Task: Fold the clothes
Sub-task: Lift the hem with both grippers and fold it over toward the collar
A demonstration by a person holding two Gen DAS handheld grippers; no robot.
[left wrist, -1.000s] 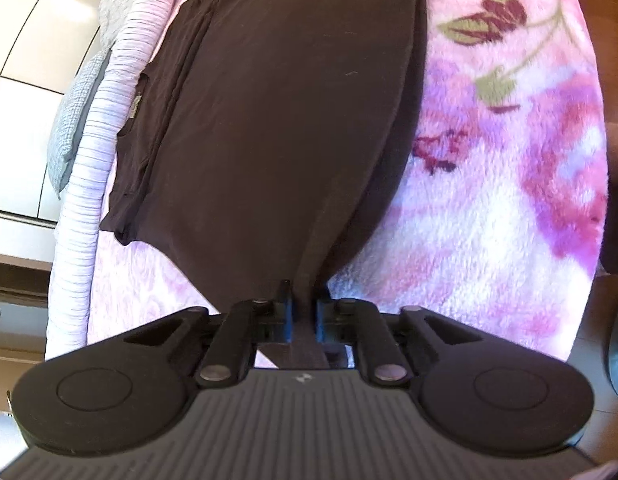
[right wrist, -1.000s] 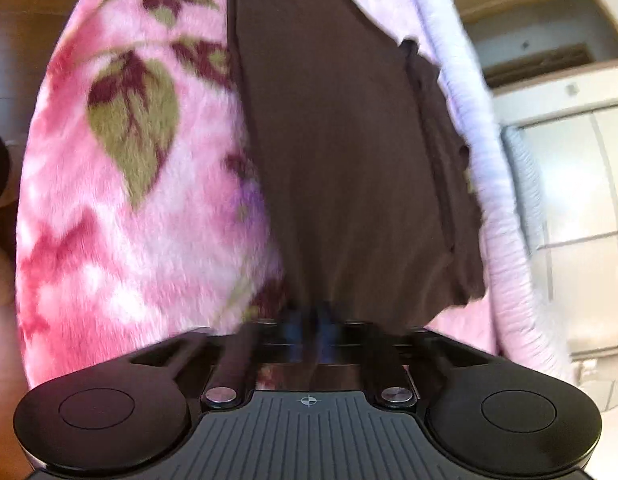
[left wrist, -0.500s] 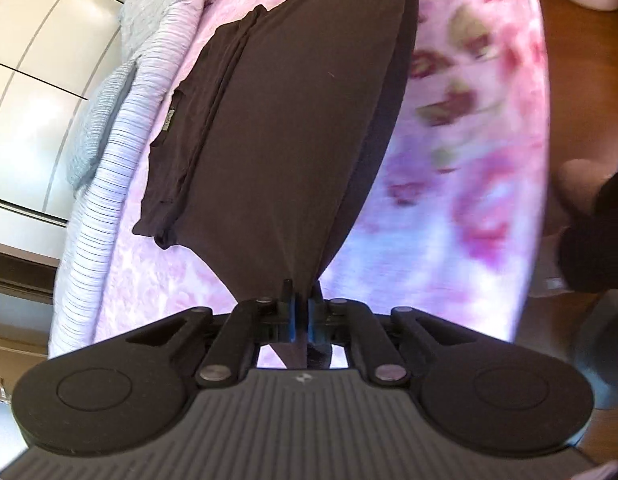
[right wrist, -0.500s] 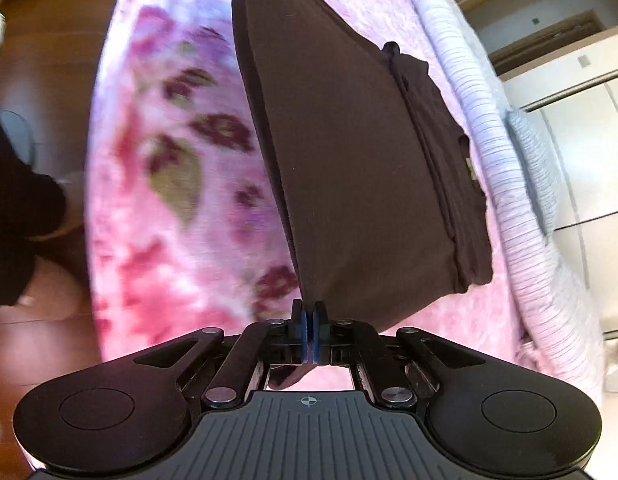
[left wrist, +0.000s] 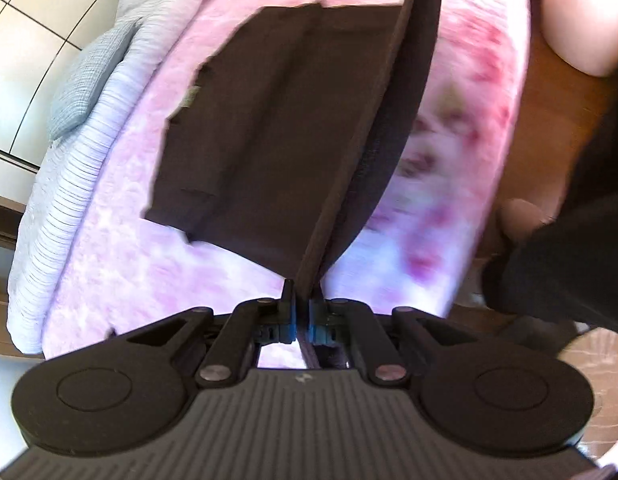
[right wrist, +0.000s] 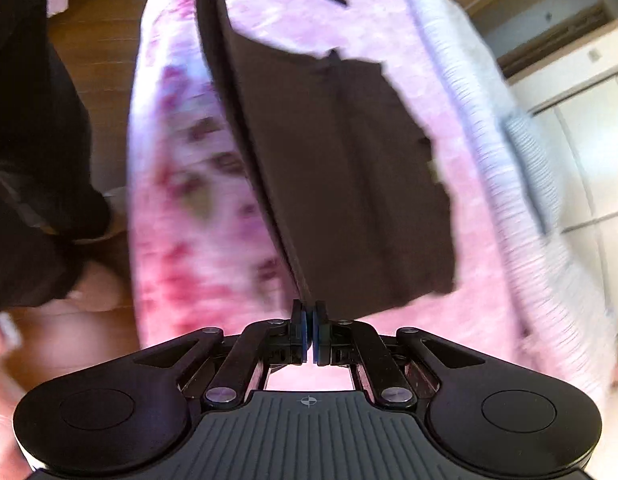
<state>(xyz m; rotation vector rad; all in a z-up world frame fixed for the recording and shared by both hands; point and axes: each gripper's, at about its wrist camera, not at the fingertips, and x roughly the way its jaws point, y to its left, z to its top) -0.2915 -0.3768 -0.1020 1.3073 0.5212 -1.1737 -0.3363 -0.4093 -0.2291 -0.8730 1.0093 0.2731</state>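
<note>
A dark brown garment [left wrist: 277, 128] hangs folded double over a pink floral blanket [left wrist: 449, 184]. My left gripper [left wrist: 303, 292] is shut on its near lower edge, and the cloth runs taut up and away from the jaws. In the right wrist view the same garment [right wrist: 349, 168] hangs from my right gripper [right wrist: 309, 312], which is shut on its other lower corner. The folded-in sleeves lie on the side facing the bed. The top edge is out of view.
A ribbed white duvet [left wrist: 73, 184] and a grey pillow [left wrist: 89, 80] lie along the far side of the bed. White wardrobe doors [right wrist: 589, 148] stand beyond. Wooden floor [right wrist: 93, 48] and the person's dark-clothed legs [right wrist: 33, 128] are beside the bed.
Both grippers have risen and pulled back, lifting the garment off the blanket so more of the bed shows below it. The hanging part now looks shorter. Both grips have held.
</note>
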